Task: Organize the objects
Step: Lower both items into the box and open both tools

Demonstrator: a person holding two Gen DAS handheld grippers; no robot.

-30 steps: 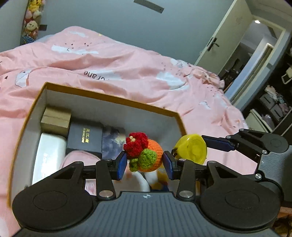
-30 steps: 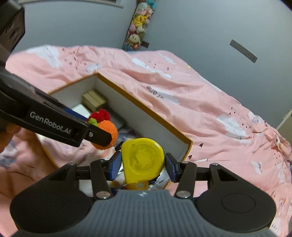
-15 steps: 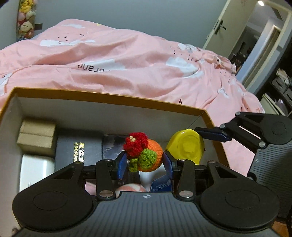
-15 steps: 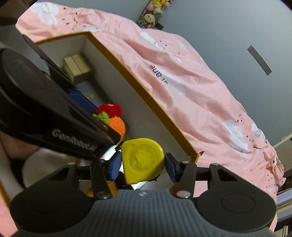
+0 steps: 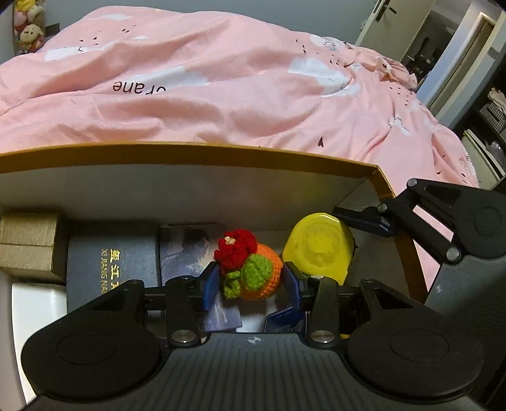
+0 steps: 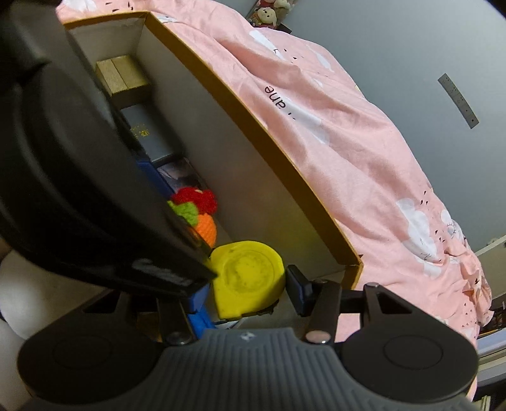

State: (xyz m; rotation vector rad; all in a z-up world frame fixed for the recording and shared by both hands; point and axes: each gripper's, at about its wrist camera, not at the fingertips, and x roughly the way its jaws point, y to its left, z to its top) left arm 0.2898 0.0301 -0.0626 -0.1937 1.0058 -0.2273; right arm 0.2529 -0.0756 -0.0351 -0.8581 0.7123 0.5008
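My left gripper (image 5: 251, 283) is shut on a crocheted orange toy (image 5: 256, 272) with a red flower and green leaves. It hangs inside the open cardboard box (image 5: 189, 151) near the far wall. To its right my right gripper (image 6: 246, 292) is shut on a yellow tape measure (image 6: 248, 279), which is also inside the box near its right end. The yellow tape measure (image 5: 317, 243) and the right gripper's frame show at the right of the left wrist view. The left gripper's black body hides the left of the right wrist view, where the crocheted toy (image 6: 197, 213) peeks out.
In the box lie a gold carton (image 5: 30, 246), a dark box with gold lettering (image 5: 110, 265), a picture card (image 5: 186, 249) and a white item (image 5: 38, 316). The box sits on a pink quilt (image 5: 221, 95). Plush toys (image 5: 27, 28) hang on the wall; a door (image 5: 379, 15) stands at the right.
Both grippers have sunk from above the box rim down into the box, each keeping its object. The box walls now fill more of both views.
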